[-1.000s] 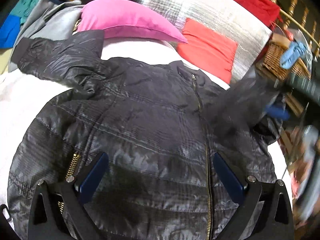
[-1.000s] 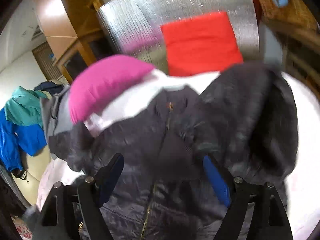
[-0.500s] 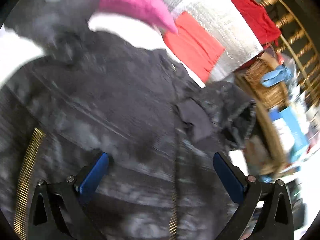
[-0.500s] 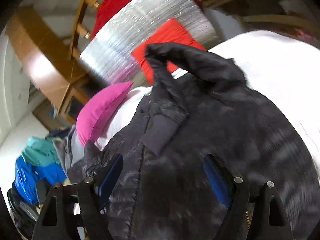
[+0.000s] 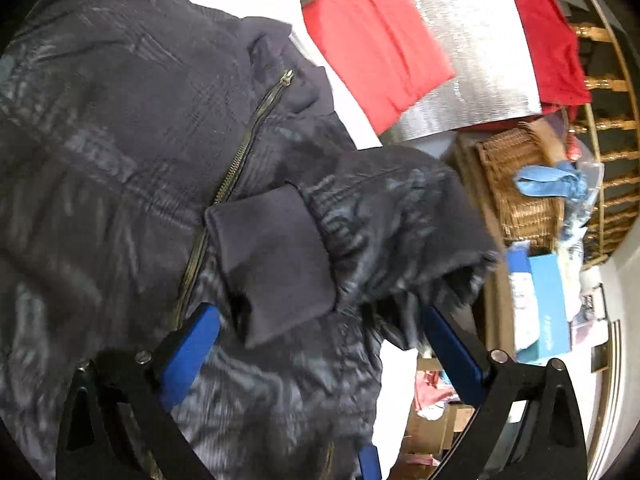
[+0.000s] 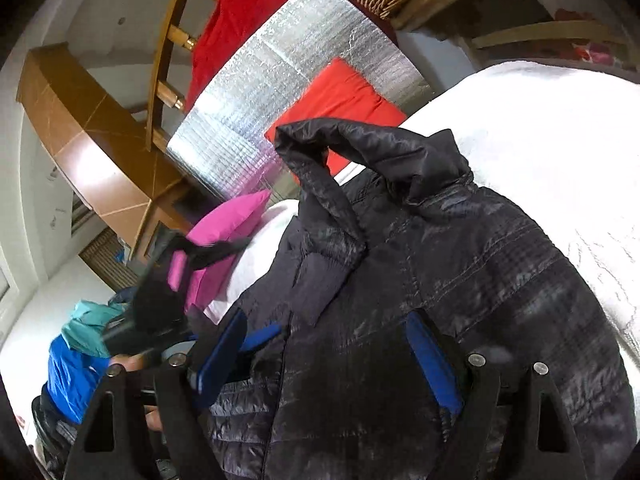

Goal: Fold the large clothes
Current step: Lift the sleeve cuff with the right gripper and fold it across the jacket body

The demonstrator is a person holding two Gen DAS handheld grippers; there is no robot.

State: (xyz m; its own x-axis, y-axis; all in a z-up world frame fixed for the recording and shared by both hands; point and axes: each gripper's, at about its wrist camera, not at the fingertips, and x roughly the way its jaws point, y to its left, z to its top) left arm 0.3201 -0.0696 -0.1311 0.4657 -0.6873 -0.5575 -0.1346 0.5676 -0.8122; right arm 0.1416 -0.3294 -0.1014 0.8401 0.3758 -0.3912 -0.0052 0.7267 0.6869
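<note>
Left gripper [image 5: 320,332]: jaws spread wide, hovering over the jacket [image 5: 120,160], nothing between them. Jacket lies front up on the white bed [image 6: 540,152], zip [image 5: 240,160] closed; one sleeve [image 5: 360,216] is folded across the chest, its cuff [image 5: 272,264] beside the zip. Right gripper [image 6: 324,356]: jaws likewise wide apart above the jacket, holding nothing. A basket [image 5: 516,184] stands right of the bed.

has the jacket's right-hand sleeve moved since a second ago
Yes. A second ago it hung out past the jacket's edge; now the sleeve is folded in across the chest, its cuff lying by the zipper, away from the wicker basket.
</note>
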